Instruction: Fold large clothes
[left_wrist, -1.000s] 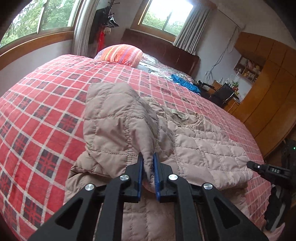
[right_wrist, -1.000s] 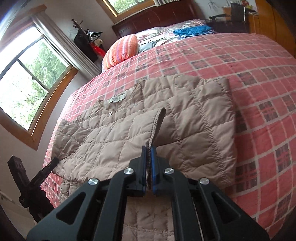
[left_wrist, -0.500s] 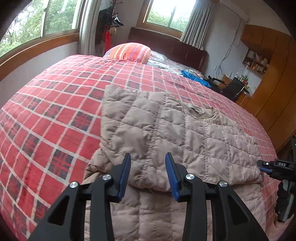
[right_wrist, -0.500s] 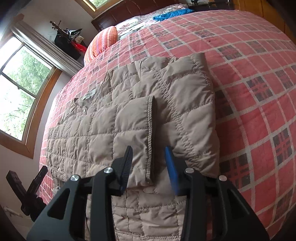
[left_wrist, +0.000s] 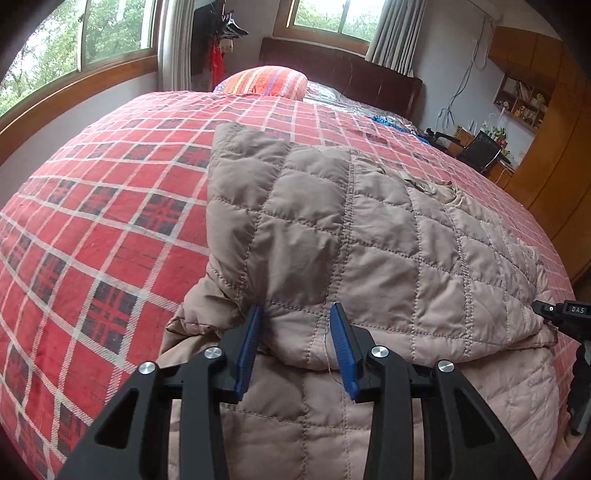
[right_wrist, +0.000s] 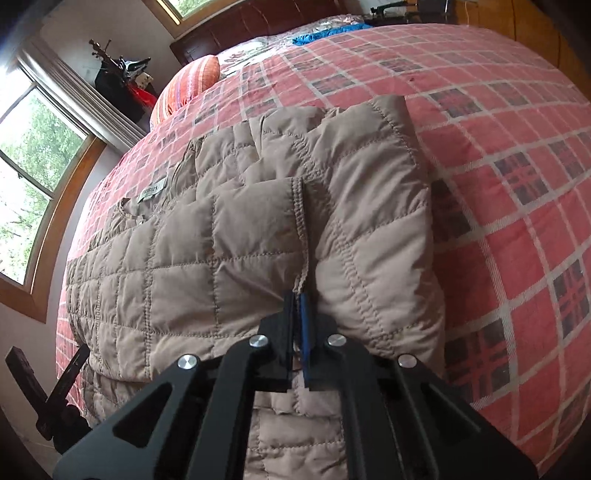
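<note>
1. Jacket lies on the bed, spread across the near half, its hem end hanging toward the near edge where we stand and its collar pointing toward the headboard.

2. Its long axis, as we judge it, runs from the near edge up toward the pillow; both tongs sit at the near end and look up along that axis, so the jacket lies straight ahead of each.

3. Our left gripper stands wide, its blue pads either side of a bulge of folded sleeve at the jacket's left side; the pads look close to the fabric, but we cannot tell whether they touch it.

4. Our right gripper is pinched narrow on the ribbed edge of the folded-in panel at the jacket's right side, with cloth showing between the pads.

5. Each hand is nearer its own side, and they are well apart across the jacket's width. We think the coming fold turns on lifting the near end and carrying it up toward the collar.

6. It is a tan quilted piece, puffy, stitched in squares, with both sides already turned inward over the middle. A label shows at the neck.

7. Beyond it, the red plaid cover runs to the striped pillow and a blue cloth near the far corner.
</note>
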